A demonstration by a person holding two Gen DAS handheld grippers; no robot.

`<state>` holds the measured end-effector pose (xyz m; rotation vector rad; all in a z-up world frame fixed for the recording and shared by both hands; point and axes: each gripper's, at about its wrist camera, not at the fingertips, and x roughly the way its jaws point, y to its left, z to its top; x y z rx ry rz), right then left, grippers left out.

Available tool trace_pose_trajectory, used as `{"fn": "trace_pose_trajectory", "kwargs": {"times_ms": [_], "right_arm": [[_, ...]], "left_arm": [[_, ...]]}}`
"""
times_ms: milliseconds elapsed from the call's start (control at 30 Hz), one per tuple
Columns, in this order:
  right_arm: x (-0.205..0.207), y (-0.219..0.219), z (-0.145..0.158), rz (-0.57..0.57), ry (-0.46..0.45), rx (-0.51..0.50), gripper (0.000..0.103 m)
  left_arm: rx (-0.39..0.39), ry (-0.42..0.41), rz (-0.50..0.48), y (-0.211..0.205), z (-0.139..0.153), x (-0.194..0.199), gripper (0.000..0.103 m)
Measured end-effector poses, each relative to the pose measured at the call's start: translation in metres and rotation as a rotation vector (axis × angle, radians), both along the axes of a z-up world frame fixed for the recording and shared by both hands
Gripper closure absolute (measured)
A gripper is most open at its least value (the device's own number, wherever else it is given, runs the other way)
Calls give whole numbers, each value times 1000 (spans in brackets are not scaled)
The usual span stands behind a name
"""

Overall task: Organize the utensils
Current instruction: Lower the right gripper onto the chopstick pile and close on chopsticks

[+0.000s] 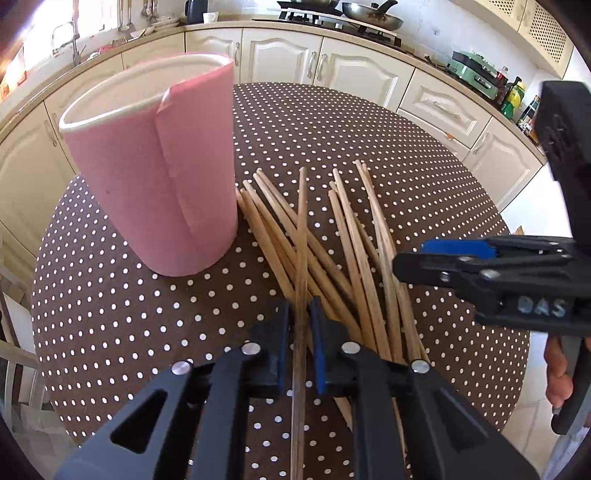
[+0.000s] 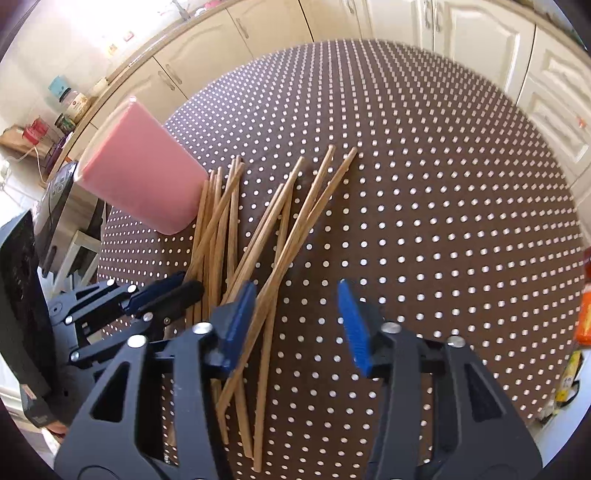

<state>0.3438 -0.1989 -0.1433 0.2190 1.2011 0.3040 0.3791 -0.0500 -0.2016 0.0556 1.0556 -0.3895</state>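
A pink holder cup [image 1: 155, 166] stands upright on the dotted table, left of a loose pile of wooden chopsticks [image 1: 354, 251]. My left gripper [image 1: 300, 314] is shut on one chopstick [image 1: 301, 236], which points away between the blue pads, lifted over the pile. In the right wrist view the cup [image 2: 144, 181] and pile [image 2: 258, 229] lie ahead to the left. My right gripper [image 2: 295, 317] is open and empty, just above the pile's right side. It also shows in the left wrist view [image 1: 443, 258] at the right. The left gripper [image 2: 170, 291] shows at the left in the right wrist view.
The round table has a brown cloth with white dots [image 1: 369, 129]. Cream kitchen cabinets [image 1: 280, 55] and a counter with pans [image 1: 369, 14] and bottles [image 1: 513, 96] ring the table. A chair [image 2: 81, 240] stands at the table's left.
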Motion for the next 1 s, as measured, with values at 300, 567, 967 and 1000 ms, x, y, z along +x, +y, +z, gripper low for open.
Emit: {"fn": "trace_pose_trajectory", "kwargs": {"times_ms": [300, 567, 967, 1000], "right_arm": [[15, -1, -4, -3, 53, 50, 78], [19, -19, 1, 4, 84, 36, 84], [10, -37, 8, -23, 95, 14, 89], [10, -37, 7, -23, 104, 28, 89]], "left_arm": [[-22, 9, 5, 14, 1, -4, 96], [-23, 6, 18, 17, 3, -2, 97], [-75, -9, 52, 36, 10, -10, 97], [-76, -7, 53, 37, 9, -10, 97]]}}
